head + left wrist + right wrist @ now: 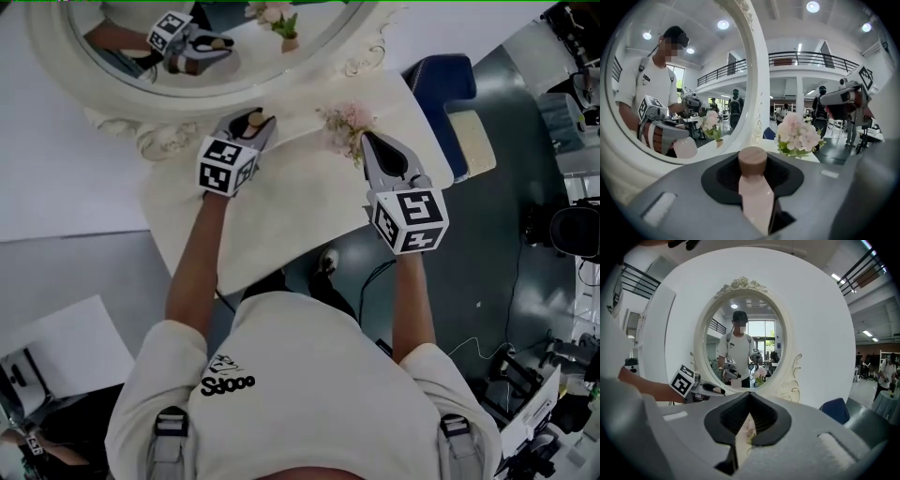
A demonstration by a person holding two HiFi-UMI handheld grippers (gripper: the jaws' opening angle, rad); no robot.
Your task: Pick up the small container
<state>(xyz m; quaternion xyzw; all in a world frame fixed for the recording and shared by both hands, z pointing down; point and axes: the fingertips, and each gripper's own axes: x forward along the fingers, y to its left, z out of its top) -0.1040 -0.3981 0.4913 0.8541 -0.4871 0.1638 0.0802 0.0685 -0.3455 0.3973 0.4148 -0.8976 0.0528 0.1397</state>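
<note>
The small container (753, 187) is a pale pink bottle with a round wooden cap. It stands upright between the jaws of my left gripper (249, 126), which is shut on it close to the mirror's base. In the head view only its cap end shows past the jaws. My right gripper (367, 142) hovers over the table's right part with its jaws together and nothing held. Its tip is right beside the pink flower bunch (345, 127).
A large oval mirror with an ornate white frame (141, 94) stands at the back of the white table (281, 216) and reflects the left gripper and the flowers. A blue chair (441, 84) stands off the table's right edge. Cables lie on the dark floor.
</note>
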